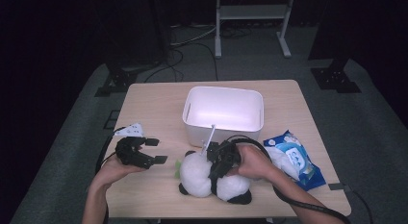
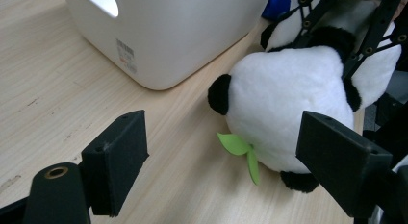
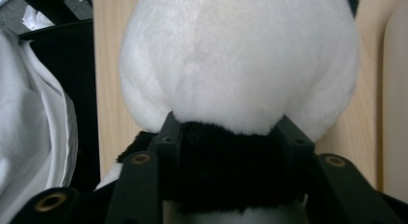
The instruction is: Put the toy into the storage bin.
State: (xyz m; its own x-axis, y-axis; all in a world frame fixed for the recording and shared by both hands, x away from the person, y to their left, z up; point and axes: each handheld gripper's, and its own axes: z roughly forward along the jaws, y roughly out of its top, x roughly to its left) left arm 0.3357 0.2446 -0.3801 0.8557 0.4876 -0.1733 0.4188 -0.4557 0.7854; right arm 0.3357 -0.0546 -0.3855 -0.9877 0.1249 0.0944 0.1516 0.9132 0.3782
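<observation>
Plush panda [image 1: 214, 178], soft white and black pile, green felt-like leaf [image 2: 240, 149], white bin [image 1: 224, 113], smooth matt plastic with a paper label [image 2: 126, 56], table [image 1: 154, 104], pale wood-grain top, lightly scuffed, blue packet [image 1: 296, 159] near its right edge, glossy film, left gripper [image 1: 156, 151] pads [image 2: 118, 159], matt black.

The plush panda [image 1: 211, 178] is mostly white, with black ears, black feet and a black band round its neck; a bright green leaf [image 2: 239, 149] sits at its head in the left gripper view. The storage bin [image 1: 223, 113] at the centre of the high view is plain white, with a small label printed in red and black on its wall. The wipes packet [image 1: 294, 159] at the lower right is blue with white panels. The table [image 1: 154, 104] is pale wood with a fine grain. Both grippers, left [image 1: 155, 151] and right [image 1: 214, 173], are black, with brass-coloured rivets.
</observation>
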